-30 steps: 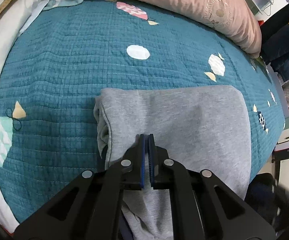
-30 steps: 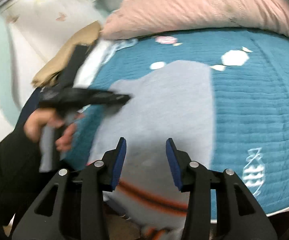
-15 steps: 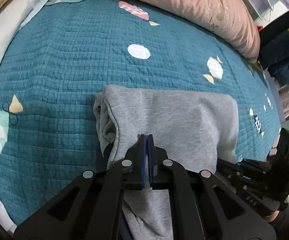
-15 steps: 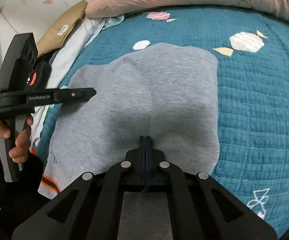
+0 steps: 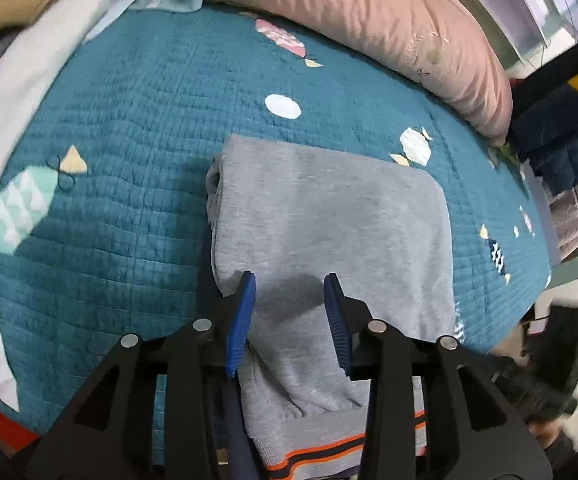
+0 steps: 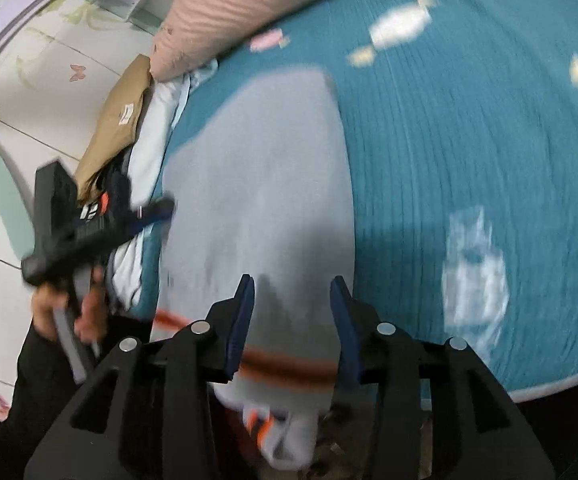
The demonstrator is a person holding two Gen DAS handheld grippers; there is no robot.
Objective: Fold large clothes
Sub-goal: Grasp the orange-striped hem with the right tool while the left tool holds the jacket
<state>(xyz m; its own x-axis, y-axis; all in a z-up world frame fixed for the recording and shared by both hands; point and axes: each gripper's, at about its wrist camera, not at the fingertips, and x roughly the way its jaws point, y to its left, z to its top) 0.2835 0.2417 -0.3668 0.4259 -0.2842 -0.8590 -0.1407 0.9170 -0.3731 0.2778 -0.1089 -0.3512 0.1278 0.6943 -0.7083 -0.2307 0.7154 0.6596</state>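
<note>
A grey sweatshirt [image 5: 329, 216] lies folded on the teal quilt [image 5: 129, 128], its orange-striped hem [image 5: 341, 452] hanging over the near bed edge. My left gripper [image 5: 289, 280] hovers above the garment's near left part, its jaws opening, blue pads apart with only cloth seen beneath them. In the blurred right wrist view the same sweatshirt [image 6: 261, 184] stretches away. My right gripper [image 6: 293, 284] is above its hem end, jaws opening, nothing pinched between them. The left gripper [image 6: 89, 224] shows there at the left, held in a hand.
A pink duvet [image 5: 369, 20] lies along the far side of the bed. White bedding [image 5: 21, 92] and a tan item [image 6: 117, 120] sit at the left edge. Dark blue clothes [image 5: 561, 128] hang at the right. The person's dark sleeve [image 6: 37, 400] is at lower left.
Both grippers were shut half a second ago and now stand open. The left one has lifted back a little; the right one has swung, and its view is blurred.
</note>
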